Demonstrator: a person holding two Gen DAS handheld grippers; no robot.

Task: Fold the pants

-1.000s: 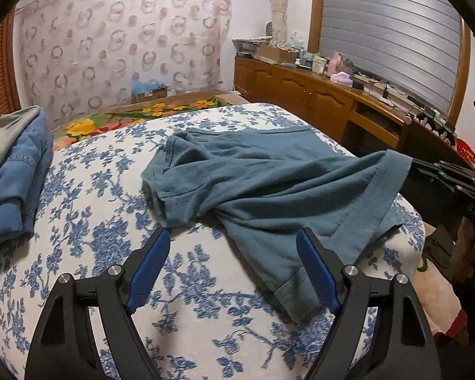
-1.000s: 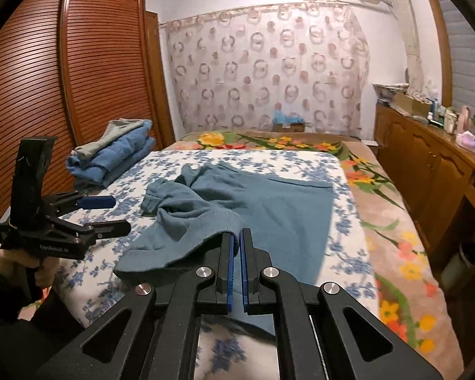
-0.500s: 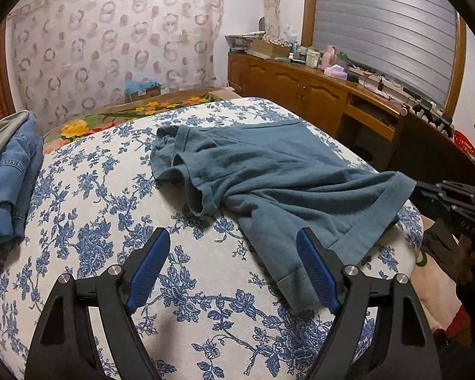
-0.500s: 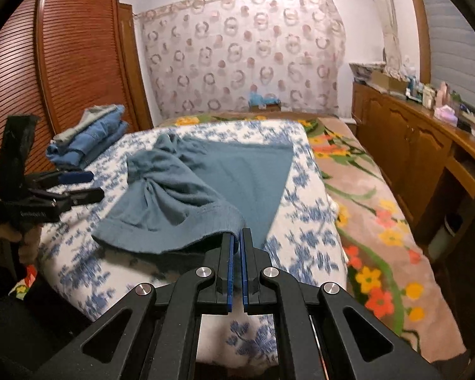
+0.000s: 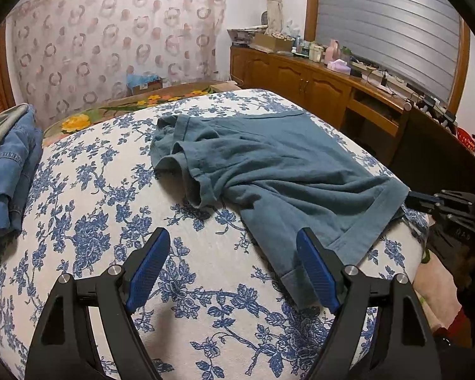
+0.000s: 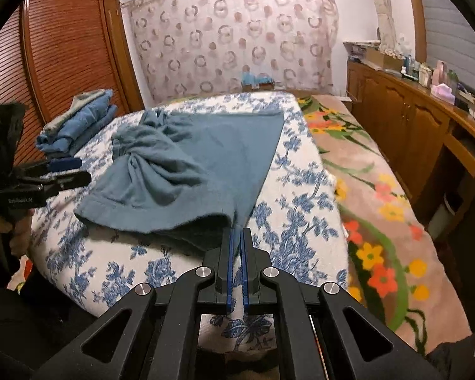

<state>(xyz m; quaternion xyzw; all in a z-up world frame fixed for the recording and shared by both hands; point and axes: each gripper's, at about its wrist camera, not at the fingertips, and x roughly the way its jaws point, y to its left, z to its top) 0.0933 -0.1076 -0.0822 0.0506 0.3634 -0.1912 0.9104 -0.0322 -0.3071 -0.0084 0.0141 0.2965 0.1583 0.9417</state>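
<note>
Teal pants (image 5: 269,171) lie crumpled on a bed with a white and blue flowered cover (image 5: 88,221). One leg is drawn out toward the bed's near corner. My right gripper (image 6: 236,231) is shut on the hem corner of that leg, and it shows at the right edge of the left wrist view (image 5: 421,198). My left gripper (image 5: 231,237) hovers open over the cover, its right finger just beside the leg's hem, nothing between the pads. From the right wrist view the pants (image 6: 180,171) bunch in the middle, and the left gripper (image 6: 79,171) stands at the left.
A stack of folded denim (image 5: 6,171) sits on the bed's far left. A flowered blanket (image 6: 380,196) covers the bed's right side. A wooden counter (image 5: 316,85) with bottles runs along the right wall. A wardrobe (image 6: 63,47) stands at the left.
The right gripper has drawn the held leg out toward the bed's corner, so the pants lie flatter and more stretched. The left gripper has stayed open and almost still.
</note>
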